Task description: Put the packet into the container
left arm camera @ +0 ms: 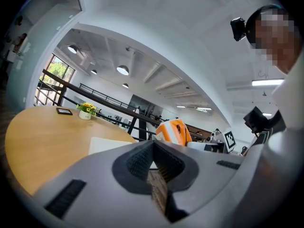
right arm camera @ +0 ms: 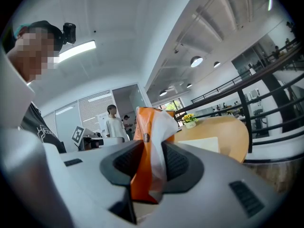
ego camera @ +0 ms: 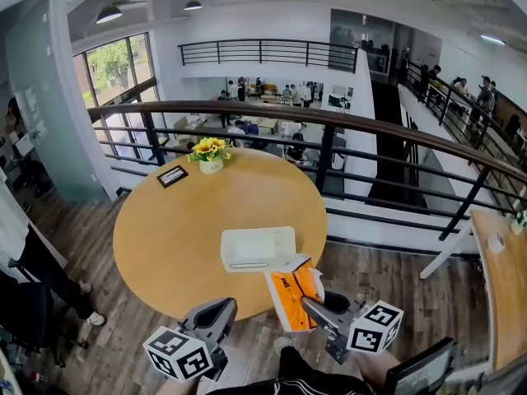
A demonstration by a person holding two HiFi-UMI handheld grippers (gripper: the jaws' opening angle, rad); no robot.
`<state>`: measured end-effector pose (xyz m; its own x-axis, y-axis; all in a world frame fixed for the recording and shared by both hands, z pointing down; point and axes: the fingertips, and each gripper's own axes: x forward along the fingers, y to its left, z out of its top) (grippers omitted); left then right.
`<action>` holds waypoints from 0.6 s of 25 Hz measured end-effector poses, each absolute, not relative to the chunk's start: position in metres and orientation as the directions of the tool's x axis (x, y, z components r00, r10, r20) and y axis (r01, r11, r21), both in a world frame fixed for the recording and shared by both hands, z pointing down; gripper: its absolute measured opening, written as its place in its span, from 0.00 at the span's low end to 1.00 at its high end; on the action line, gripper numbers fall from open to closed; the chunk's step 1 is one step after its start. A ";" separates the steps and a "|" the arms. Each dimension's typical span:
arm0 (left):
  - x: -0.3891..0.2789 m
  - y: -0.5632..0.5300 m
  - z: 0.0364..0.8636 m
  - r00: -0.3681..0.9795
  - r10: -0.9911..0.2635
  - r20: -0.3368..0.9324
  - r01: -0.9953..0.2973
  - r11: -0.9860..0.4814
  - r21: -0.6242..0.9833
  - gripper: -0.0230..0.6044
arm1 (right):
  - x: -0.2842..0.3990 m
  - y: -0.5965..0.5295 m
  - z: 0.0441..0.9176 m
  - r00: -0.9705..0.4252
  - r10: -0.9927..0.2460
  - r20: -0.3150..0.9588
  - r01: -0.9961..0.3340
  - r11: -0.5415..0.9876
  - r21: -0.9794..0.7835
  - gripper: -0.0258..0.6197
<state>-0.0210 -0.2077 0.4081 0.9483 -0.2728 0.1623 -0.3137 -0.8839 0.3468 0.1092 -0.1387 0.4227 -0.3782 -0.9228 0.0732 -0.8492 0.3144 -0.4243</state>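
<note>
1. At the far left of the round wooden table point(ego camera: 156, 237), a black card point(ego camera: 172, 175) lies flat, and a small white pot of yellow flowers point(ego camera: 210, 156) stands just to its right.
2. Below the table's near edge, the left gripper point(ego camera: 221, 308) hangs clear of the tabletop. Its own view shows the jaws brought together at the tips with nothing between them point(left arm camera: 153, 144).
3. Near the middle of the table, toward its near edge, the white container point(ego camera: 257, 248) sits flat. It looks shallow and rectangular.
4. Just beside the container's near right corner, the orange and white packet point(ego camera: 294, 291) is held in the air over the table's edge, outside the container.
5. Furthest right, the right gripper point(ego camera: 310, 304) has its jaws partly closed, pinching the packet's lower part. The pads press the film from both sides point(right arm camera: 151, 148), and the packet's top stands up above them.
</note>
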 end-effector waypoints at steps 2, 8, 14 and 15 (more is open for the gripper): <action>-0.016 -0.216 0.410 0.945 -0.281 0.168 -0.324 -0.878 0.353 0.05 | 0.115 -0.149 0.423 -0.389 -0.918 0.077 -0.847 0.323 -0.423 0.24; -0.002 -0.246 0.411 0.930 -0.313 0.191 -0.364 -0.856 0.367 0.05 | 0.130 -0.187 0.422 -0.428 -0.898 0.100 -0.836 0.351 -0.422 0.24; 0.014 -0.278 0.412 0.906 -0.358 0.224 -0.421 -0.817 0.394 0.05 | 0.143 -0.231 0.410 -0.483 -0.870 0.105 -0.818 0.404 -0.410 0.24; 0.016 -0.280 0.415 0.902 -0.366 0.230 -0.430 -0.812 0.395 0.05 | 0.146 -0.236 0.412 -0.492 -0.864 0.108 -0.815 0.414 -0.406 0.24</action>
<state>0.0162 -0.2802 0.4147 0.9018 -0.3657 0.2300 -0.4300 -0.8116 0.3955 0.1460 -0.2359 0.4123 -0.4924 -0.8637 0.1076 -0.8149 0.4141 -0.4056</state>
